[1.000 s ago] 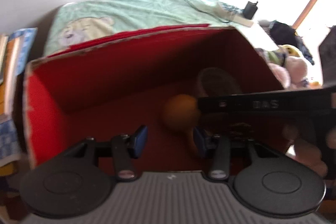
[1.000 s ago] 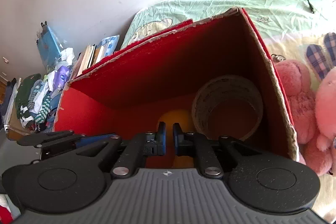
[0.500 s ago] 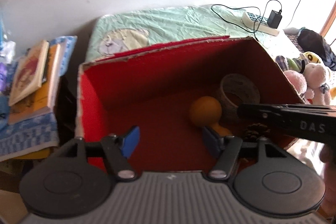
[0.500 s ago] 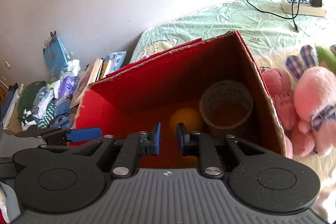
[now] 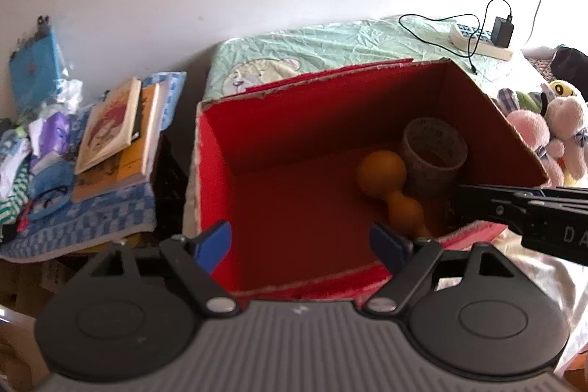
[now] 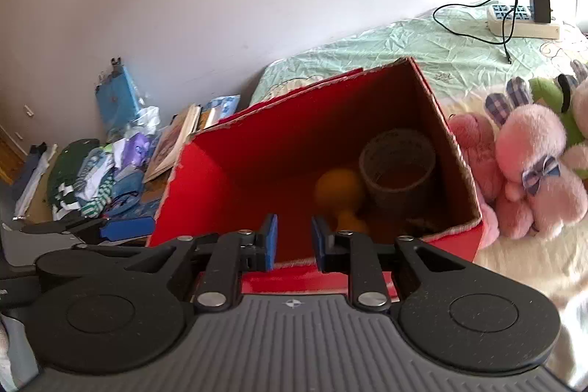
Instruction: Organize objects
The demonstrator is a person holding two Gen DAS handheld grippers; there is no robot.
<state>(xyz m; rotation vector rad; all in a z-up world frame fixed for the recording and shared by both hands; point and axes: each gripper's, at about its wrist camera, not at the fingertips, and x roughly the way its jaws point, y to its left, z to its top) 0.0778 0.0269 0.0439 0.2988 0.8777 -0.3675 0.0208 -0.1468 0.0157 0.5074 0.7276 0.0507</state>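
Note:
An open red cardboard box (image 5: pixel 330 112) sits on the bed. Inside it, at the right, an orange gourd-shaped toy (image 5: pixel 382 171) lies next to a brown tape roll (image 5: pixel 433 149). My left gripper (image 5: pixel 299 245) hangs open above the box's near edge with nothing between its blue pads. The right gripper's black fingers (image 5: pixel 514 208) reach in from the right over the box corner. In the right wrist view the box (image 6: pixel 205 186), the toy (image 6: pixel 340 186) and the tape roll (image 6: pixel 398 168) show again. My right gripper (image 6: pixel 294 237) is open and empty over the near rim.
Pink plush toys (image 6: pixel 529 171) lie right of the box. A power strip (image 6: pixel 522 21) with a charger and cable rests on the green sheet behind. Left of the box are stacked books (image 5: pixel 110 131) and a pile of clothes (image 6: pixel 92 179).
Both grippers have drawn back and up out of the box, so the whole box now shows. The right jaws have parted from nearly closed, and the left jaws have widened.

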